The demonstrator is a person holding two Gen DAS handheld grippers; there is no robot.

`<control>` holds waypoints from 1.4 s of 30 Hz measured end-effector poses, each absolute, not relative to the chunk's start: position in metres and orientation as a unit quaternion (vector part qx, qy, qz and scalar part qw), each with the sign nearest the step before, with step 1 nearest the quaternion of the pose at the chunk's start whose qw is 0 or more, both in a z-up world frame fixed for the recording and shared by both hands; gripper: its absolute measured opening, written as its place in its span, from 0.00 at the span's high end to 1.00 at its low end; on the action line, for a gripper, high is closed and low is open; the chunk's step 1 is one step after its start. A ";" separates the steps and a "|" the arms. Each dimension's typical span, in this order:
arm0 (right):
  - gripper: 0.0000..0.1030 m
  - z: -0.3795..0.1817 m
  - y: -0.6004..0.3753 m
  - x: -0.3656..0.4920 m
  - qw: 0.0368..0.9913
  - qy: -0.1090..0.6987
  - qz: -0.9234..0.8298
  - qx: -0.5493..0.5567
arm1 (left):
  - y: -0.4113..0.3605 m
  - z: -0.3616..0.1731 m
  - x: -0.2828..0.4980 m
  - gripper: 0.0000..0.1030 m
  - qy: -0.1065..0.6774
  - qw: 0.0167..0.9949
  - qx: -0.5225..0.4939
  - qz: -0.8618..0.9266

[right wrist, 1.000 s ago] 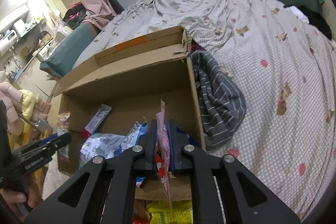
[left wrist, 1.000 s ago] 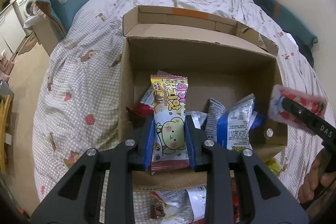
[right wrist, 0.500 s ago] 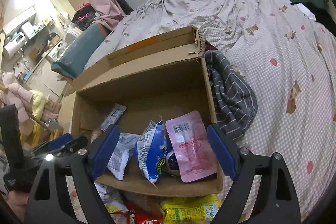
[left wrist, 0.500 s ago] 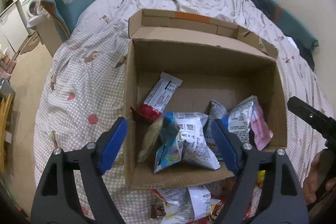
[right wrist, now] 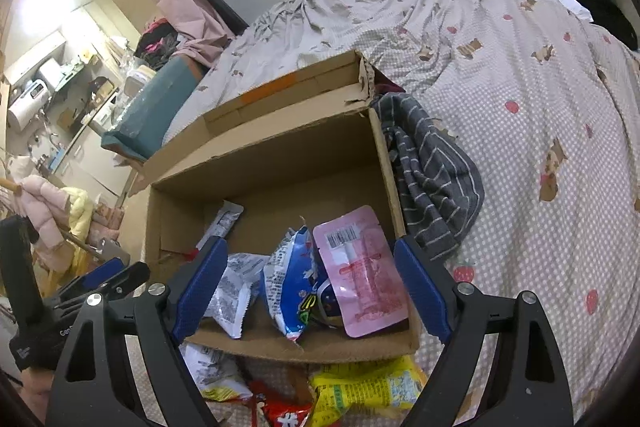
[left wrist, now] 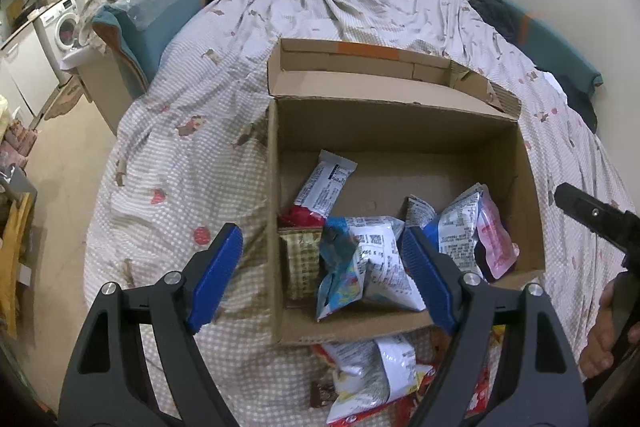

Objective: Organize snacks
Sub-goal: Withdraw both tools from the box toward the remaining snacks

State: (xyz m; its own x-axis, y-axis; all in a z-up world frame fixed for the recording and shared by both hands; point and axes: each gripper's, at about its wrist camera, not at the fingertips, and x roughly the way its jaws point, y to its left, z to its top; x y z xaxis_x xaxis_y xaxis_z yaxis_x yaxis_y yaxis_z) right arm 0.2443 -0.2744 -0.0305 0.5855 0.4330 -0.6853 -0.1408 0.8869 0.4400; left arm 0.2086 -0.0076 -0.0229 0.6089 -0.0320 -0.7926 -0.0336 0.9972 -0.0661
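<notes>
An open cardboard box (left wrist: 392, 135) sits on the bed with several snack packets inside. My left gripper (left wrist: 320, 247) hangs open over its near left corner, nothing between the blue pads. Below it lie a beige packet (left wrist: 300, 263), a blue-and-white bag (left wrist: 360, 259) and a white-and-red bar (left wrist: 324, 187). My right gripper (right wrist: 310, 255) is open too, above the box's (right wrist: 280, 163) near right part. A pink pouch (right wrist: 360, 275) leans on the right wall beside a blue bag (right wrist: 292, 283).
Loose snack bags (left wrist: 368, 375) lie on the checked bedspread in front of the box, among them a yellow packet (right wrist: 360, 387) and a red one (right wrist: 284, 411). A grey striped cloth (right wrist: 432, 171) lies against the box's right side. The floor and furniture are off to the left.
Both grippers have opened wide. The left one let go of its yellow bear packet and the right one its pink pouch; both now lie in the box. The left gripper has lifted slightly.
</notes>
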 end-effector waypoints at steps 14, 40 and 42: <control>0.14 -0.006 -0.284 0.180 0.873 0.420 0.163 0.188 | 0.008 -0.013 0.159 0.23 0.437 0.897 -0.059 0.004; 0.14 -0.057 -0.292 0.144 0.819 0.511 0.136 0.222 | 0.028 -0.065 0.140 0.23 0.523 0.842 -0.130 0.018; 0.14 -0.060 -0.293 0.147 0.816 0.514 0.133 0.230 | 0.015 -0.079 0.144 0.23 0.547 0.827 -0.131 0.001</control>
State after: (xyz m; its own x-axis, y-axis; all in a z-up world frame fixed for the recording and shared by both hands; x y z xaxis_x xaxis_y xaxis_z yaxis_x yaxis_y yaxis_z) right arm 0.1465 -0.2931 -0.0599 0.4363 0.4528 -0.7776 0.0191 0.8593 0.5111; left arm 0.1445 0.0153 -0.0786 0.4015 -0.1405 -0.9050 -0.1453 0.9659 -0.2145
